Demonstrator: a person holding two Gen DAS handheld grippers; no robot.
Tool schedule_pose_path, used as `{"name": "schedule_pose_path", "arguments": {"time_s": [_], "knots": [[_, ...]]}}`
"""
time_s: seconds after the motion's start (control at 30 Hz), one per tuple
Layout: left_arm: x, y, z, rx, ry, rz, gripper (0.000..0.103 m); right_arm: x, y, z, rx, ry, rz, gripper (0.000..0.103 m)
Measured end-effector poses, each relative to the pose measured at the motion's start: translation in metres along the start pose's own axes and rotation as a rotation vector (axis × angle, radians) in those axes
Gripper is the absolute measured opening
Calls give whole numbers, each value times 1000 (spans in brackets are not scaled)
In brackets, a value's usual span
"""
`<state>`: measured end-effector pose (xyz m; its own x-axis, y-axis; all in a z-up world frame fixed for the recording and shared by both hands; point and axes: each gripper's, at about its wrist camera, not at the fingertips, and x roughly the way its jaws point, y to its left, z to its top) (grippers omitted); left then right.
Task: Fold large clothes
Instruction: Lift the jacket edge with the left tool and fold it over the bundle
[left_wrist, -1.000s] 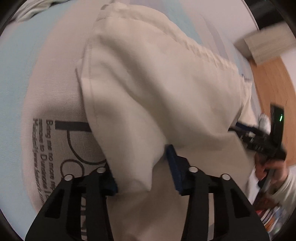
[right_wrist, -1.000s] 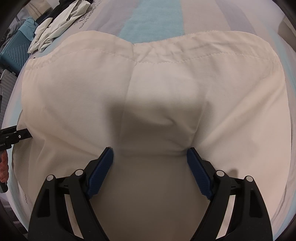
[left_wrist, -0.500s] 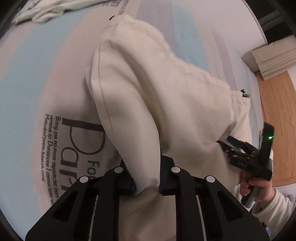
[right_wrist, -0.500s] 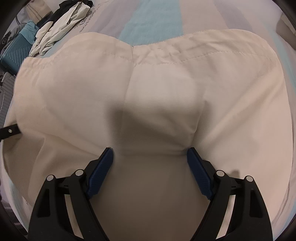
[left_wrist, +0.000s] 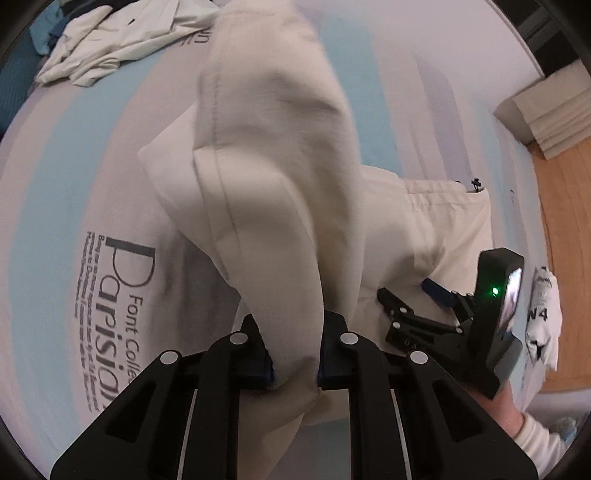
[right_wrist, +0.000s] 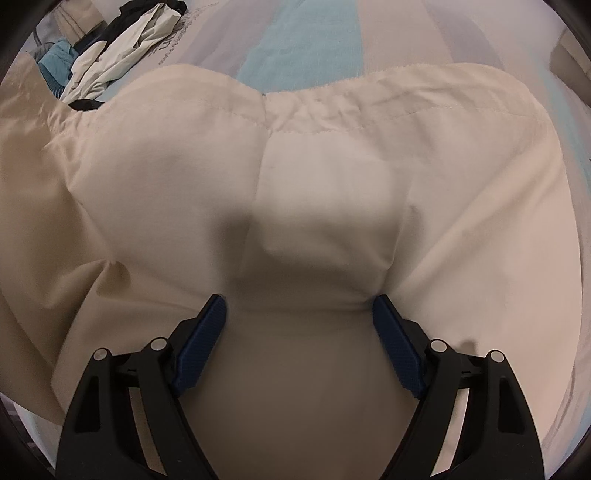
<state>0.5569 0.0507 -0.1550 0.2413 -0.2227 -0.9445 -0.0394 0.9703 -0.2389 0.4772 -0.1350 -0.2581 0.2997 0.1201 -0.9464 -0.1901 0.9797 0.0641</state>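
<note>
Cream fabric fills both views: a pair of cream trousers is spread on a bed whose cover is striped in pale blue, grey and white and printed with dark lettering. In the left wrist view, a fold of the trousers is pinched between the fingers of the left gripper and is raised off the bed, so that a long ridge of cloth runs from the fingers away towards the far edge. The rest of the garment is seen lying flat on the bed to the right of that ridge.

In the right wrist view, the fingers of the right gripper are spread wide and their blue pads are set down on the flat cloth, near the seam below the waistband; a low bulge of fabric lies just beyond the tips, and nothing is pinched. The same right gripper is seen in the left wrist view at the near right, held by a hand in a pale sleeve.

A heap of other clothes is left at the far left of the bed.
</note>
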Motion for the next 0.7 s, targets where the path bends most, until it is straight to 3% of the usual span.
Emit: {"name": "schedule_pose_path", "arguments": {"time_s": [0.13, 0.27, 0.43, 0.7], "knots": [[-5, -22, -7, -9, -24, 59, 13, -17, -11, -9, -13, -48, -10, 83], [-5, -58, -14, 45, -38, 144, 13, -39, -26, -20, -24, -93, 0, 87], [-7, -85, -15, 22, -58, 206, 13, -79, -61, -26, -17, -180, -13, 95], [-28, -148, -22, -6, -96, 282, 13, -107, -127, -32, 1, -185, -42, 95]]}}
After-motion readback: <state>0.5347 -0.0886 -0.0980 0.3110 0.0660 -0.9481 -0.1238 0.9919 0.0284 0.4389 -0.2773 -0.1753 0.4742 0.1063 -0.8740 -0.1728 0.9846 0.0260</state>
